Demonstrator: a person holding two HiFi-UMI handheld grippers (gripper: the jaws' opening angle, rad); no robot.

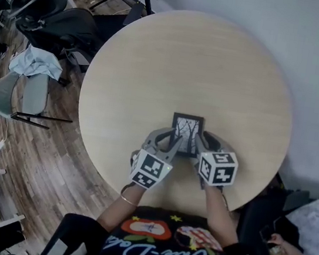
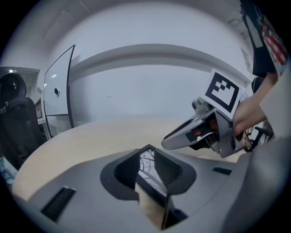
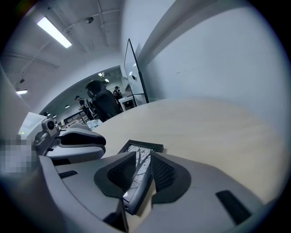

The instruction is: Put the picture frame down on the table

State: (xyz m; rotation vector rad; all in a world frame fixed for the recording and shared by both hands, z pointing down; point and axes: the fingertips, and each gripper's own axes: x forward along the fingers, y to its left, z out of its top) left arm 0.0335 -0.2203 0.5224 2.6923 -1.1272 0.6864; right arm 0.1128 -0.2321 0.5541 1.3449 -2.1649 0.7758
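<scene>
A small black picture frame (image 1: 186, 133) with a tree picture lies near the front of the round light-wood table (image 1: 217, 61). My left gripper (image 1: 171, 142) is shut on its left lower edge, my right gripper (image 1: 202, 143) on its right lower edge. In the left gripper view the frame (image 2: 148, 173) runs edge-on between the pads of the left gripper (image 2: 146, 157), and the right gripper (image 2: 204, 132) shows opposite. In the right gripper view the frame (image 3: 138, 149) sits low over the tabletop between the pads of the right gripper (image 3: 143, 157), with the left gripper (image 3: 72, 141) beside it.
Dark office chairs (image 1: 62, 20) and a grey chair with a cloth on it (image 1: 31, 72) stand left of the table on wood floor. A white wall lies beyond the table. A glass panel (image 2: 57, 91) stands at the far side. Another person (image 1: 284, 243) sits at lower right.
</scene>
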